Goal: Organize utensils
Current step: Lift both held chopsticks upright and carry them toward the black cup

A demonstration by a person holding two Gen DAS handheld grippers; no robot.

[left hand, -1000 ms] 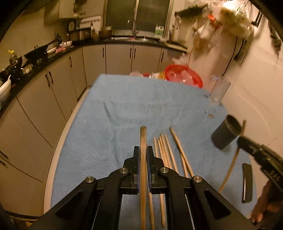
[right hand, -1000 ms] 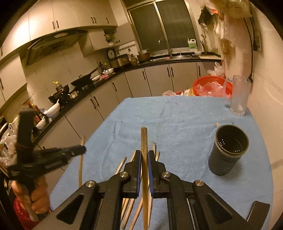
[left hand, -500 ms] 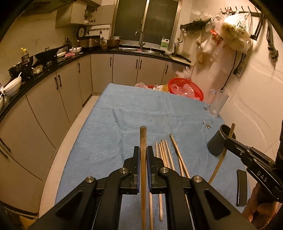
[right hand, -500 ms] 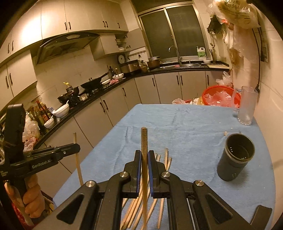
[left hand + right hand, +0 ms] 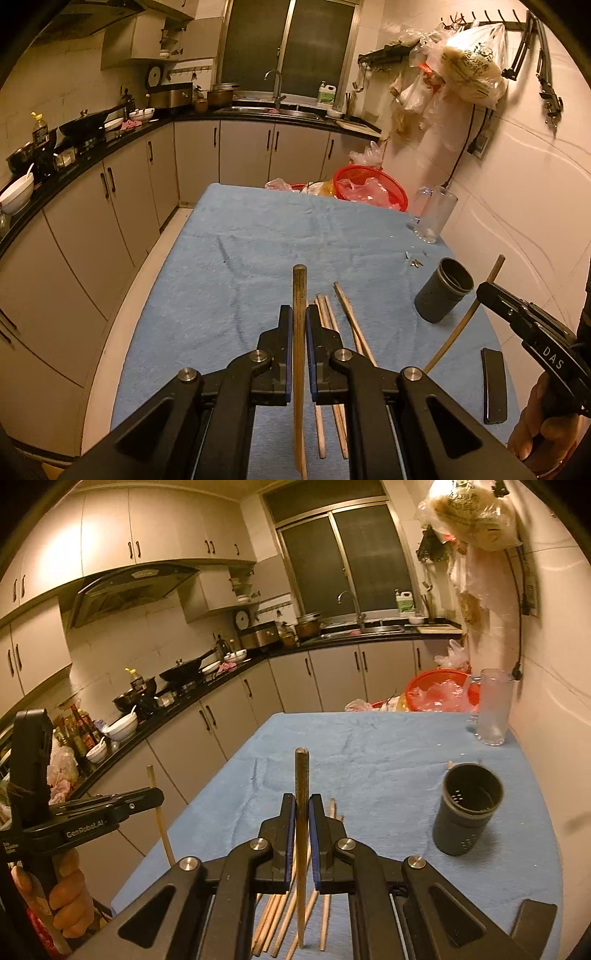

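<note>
In the left wrist view the left hand-held gripper (image 5: 299,325) filled the lower centre of the frame, its jaws clamped on one chopstick (image 5: 298,332) that stood up past the fingertips. At the right edge of that frame the right hand-held gripper (image 5: 491,293) pinched a second chopstick (image 5: 465,321), which slanted up toward the upper right, above the table. A hand (image 5: 535,417) held its grip at the lower right corner.

Loose chopsticks (image 5: 347,321) lay on the blue cloth (image 5: 258,258) just right of the left gripper's fingers. A dark cup (image 5: 443,290) stood upright on the cloth at centre right, near the second chopstick but apart from it. A flat black piece (image 5: 494,384) lay at the lower right. Farther up, a glass mug (image 5: 434,214) stood by the wall, with a red basket (image 5: 369,186) behind it at the table's far end.

In the right wrist view the cup (image 5: 467,808) sat right of centre, its mouth open and nothing visible inside.
</note>
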